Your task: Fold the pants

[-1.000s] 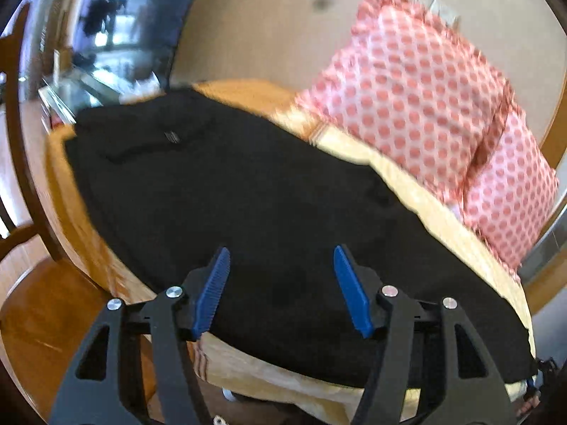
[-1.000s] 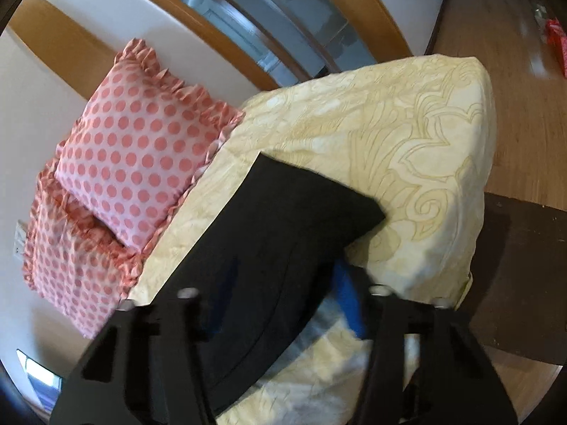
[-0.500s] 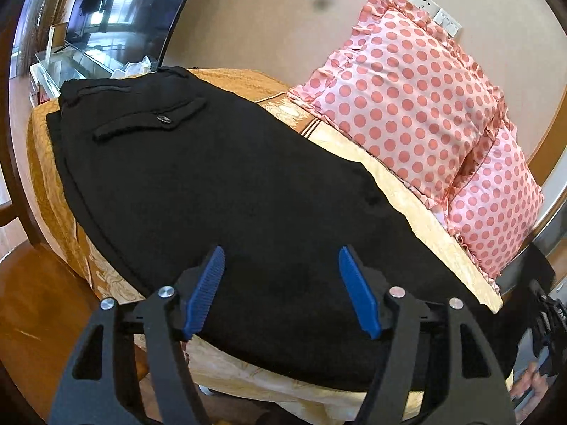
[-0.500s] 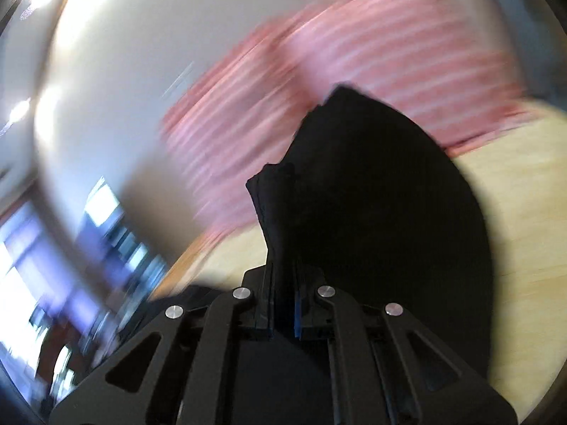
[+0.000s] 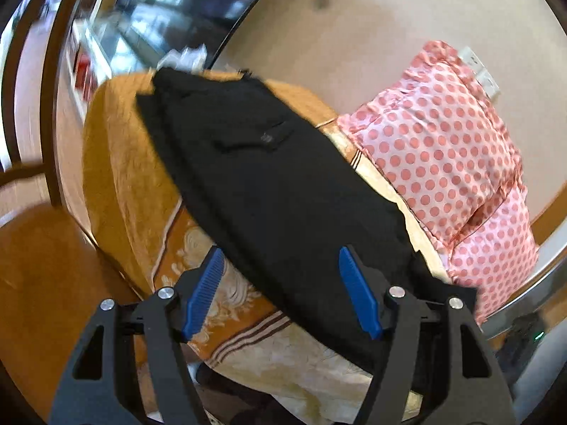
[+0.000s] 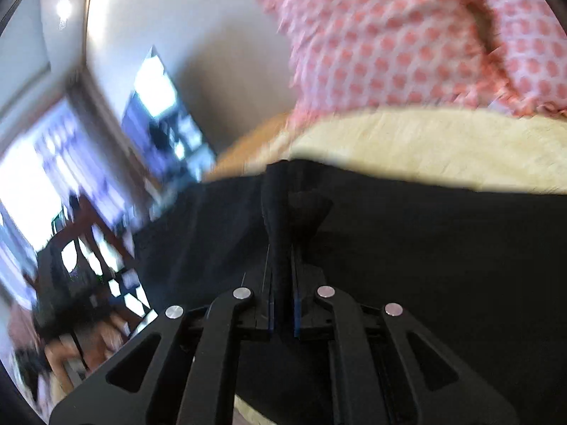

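Ahead of the left gripper (image 5: pixel 281 288), in the left wrist view, the black pants (image 5: pixel 269 191) stretch away across the bed (image 5: pixel 124 177), which is covered in a yellow-gold patterned spread. Its blue-padded fingers (image 5: pixel 203 290) stand wide apart and hold nothing; the near edge of the pants runs between them, while the far end, with a buttoned pocket flap, lies well beyond the tips. To the right of the fingers two pink polka-dot pillows (image 5: pixel 450 163) lean against the wall. The lower right part of the pants is cut off behind the gripper frame, and the room past the far left of the bed is smeared (only dark wood and glare can be made out).

Between the fingers of the right gripper (image 6: pixel 281 297), in the right wrist view, a bunched fold of the pants (image 6: pixel 425 248) is pinched tight, the fingers closed on it so that only slivers of blue pad show. Dark cloth spreads to both sides and under the frame. Beyond the tips lies the pale bedspread (image 6: pixel 425 141), then a pillow (image 6: pixel 407 35), blurred by motion; everything left of the fingers is too streaked to identify.
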